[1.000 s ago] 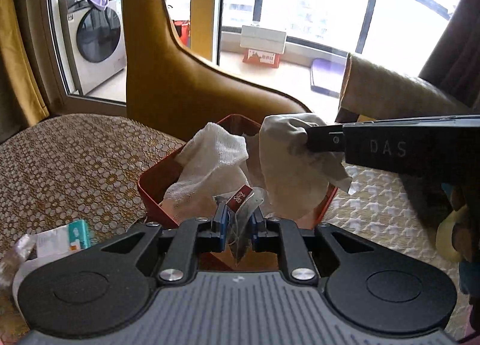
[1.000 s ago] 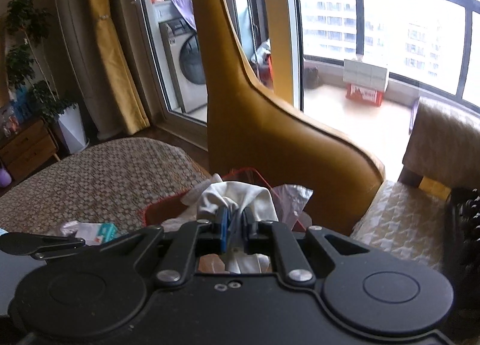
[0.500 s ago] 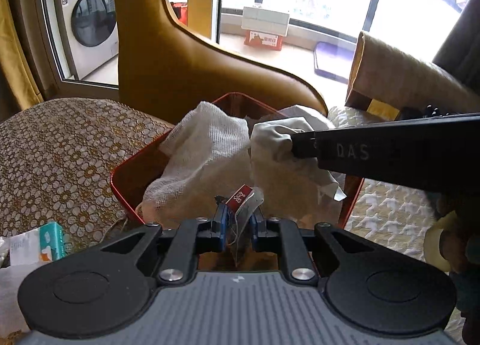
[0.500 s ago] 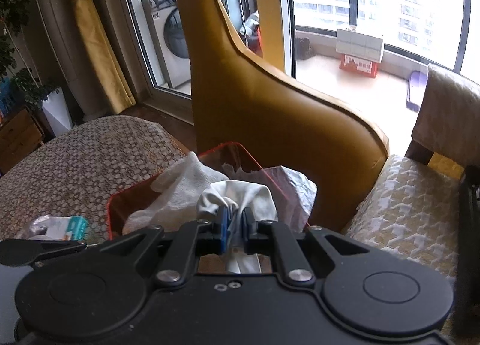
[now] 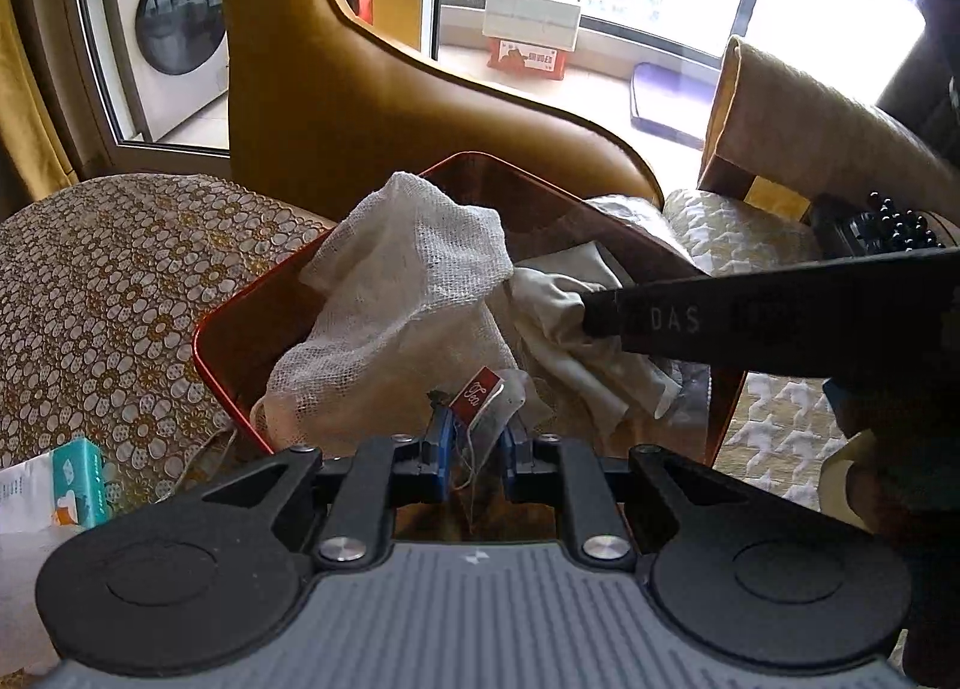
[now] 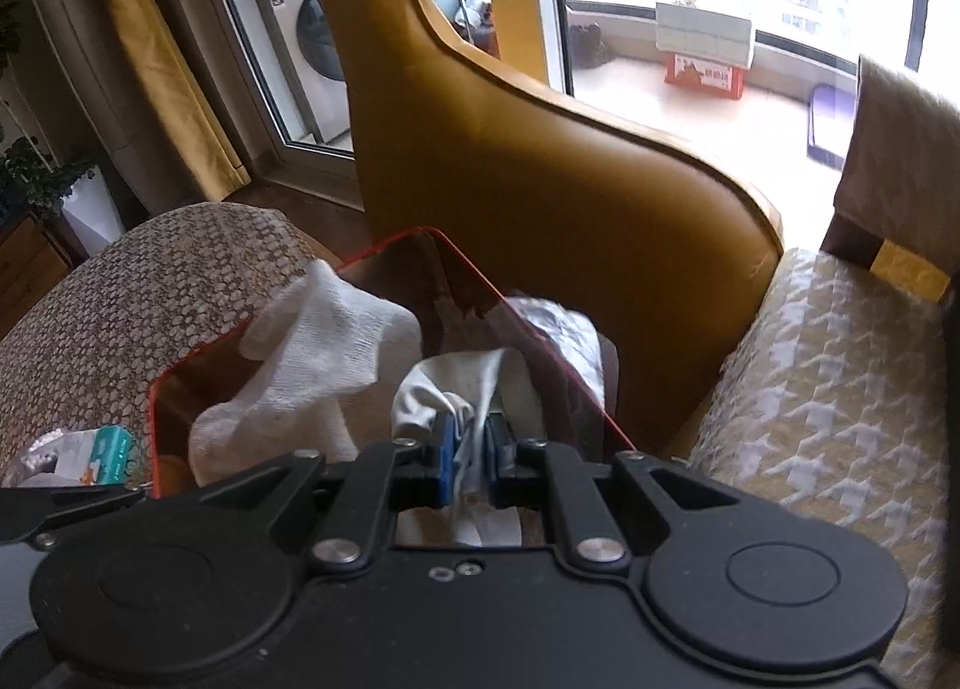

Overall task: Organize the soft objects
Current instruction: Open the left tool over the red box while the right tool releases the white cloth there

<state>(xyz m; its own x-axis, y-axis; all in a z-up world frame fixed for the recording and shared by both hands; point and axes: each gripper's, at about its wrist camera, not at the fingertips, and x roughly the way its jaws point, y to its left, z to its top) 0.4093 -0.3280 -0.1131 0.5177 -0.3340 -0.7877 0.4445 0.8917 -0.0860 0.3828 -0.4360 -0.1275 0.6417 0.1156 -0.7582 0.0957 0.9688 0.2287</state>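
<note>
A red translucent bin [image 5: 240, 311] stands in front of me with a white mesh cloth [image 5: 402, 281] draped in it. My left gripper [image 5: 477, 437] is shut on a tea bag [image 5: 489, 407] with a red tag, held at the bin's near rim. My right gripper [image 6: 469, 452] is shut on a crumpled white cloth [image 6: 444, 389] and holds it inside the bin; it shows from the right in the left wrist view [image 5: 600, 317], with the cloth [image 5: 570, 341] beside the mesh cloth. The bin [image 6: 180, 383] and mesh cloth [image 6: 312, 353] also show in the right wrist view.
A mustard yellow chair back [image 5: 360, 107] rises just behind the bin. A patterned tablecloth [image 5: 90, 293] covers the table on the left. A tissue pack [image 5: 72, 479] lies near left. A cushioned seat [image 6: 828, 377] is on the right. A clear plastic bag [image 6: 564, 329] sits behind the bin.
Both grippers have moved forward and lower toward the bin. The right gripper has carried the white cloth down into the bin. The left still holds the tea bag.
</note>
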